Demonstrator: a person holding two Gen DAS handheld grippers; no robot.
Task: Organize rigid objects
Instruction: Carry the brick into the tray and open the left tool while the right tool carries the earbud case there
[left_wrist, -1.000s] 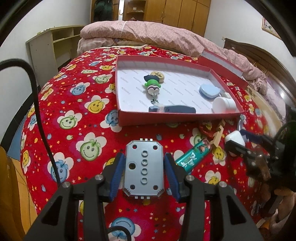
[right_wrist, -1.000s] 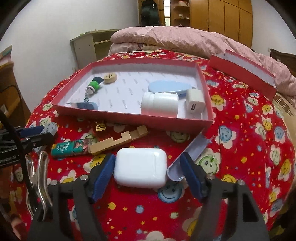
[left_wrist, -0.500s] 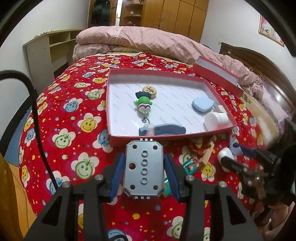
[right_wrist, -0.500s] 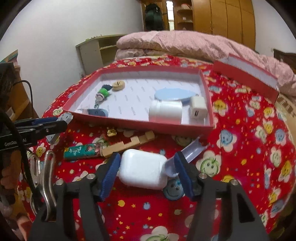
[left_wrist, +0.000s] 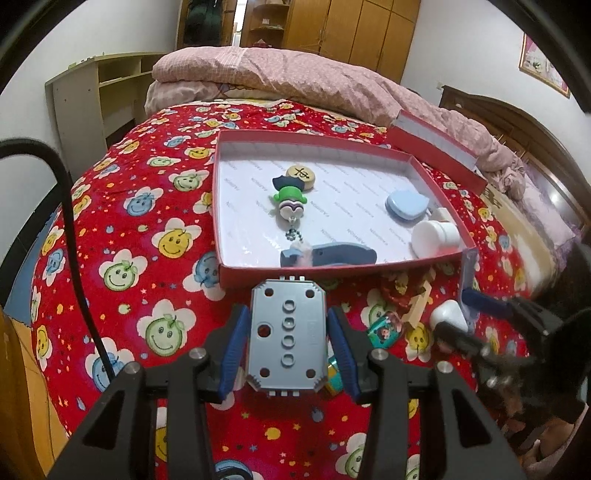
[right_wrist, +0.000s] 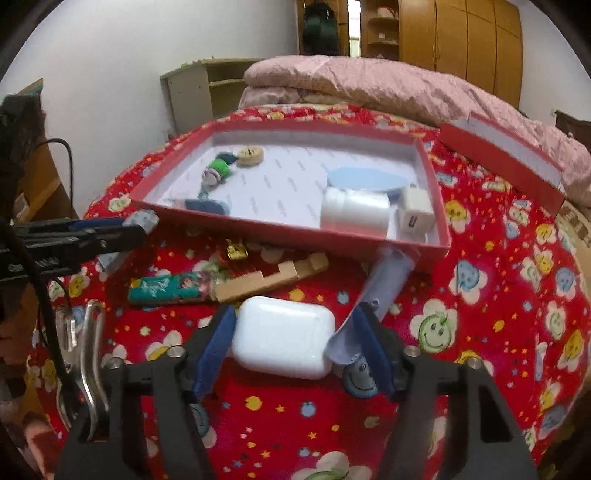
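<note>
My left gripper (left_wrist: 286, 311) is shut on a grey rectangular plate with holes (left_wrist: 286, 339), held above the bedspread just before the front wall of the red box (left_wrist: 332, 275). My right gripper (right_wrist: 293, 314) has its jaws closing on a white earbud case (right_wrist: 284, 336). Its left pad touches the case. A lavender long case (right_wrist: 384, 280) is wedged against its right pad. The white earbud case (left_wrist: 447, 314) also shows in the left wrist view at the right.
The red box (right_wrist: 295, 236) holds a wooden coin, a green figure, a blue whale, a light blue case, a white jar (right_wrist: 354, 214) and a charger. On the bedspread lie a green tube (right_wrist: 166, 290), a wooden piece (right_wrist: 273, 277) and a gold clip (right_wrist: 236, 251). The box lid (right_wrist: 502, 155) lies at the far right.
The right jaws have narrowed from wide apart onto the white earbud case, and the lavender case has tipped up beside it. The left gripper keeps the grey plate, now nearer the box wall.
</note>
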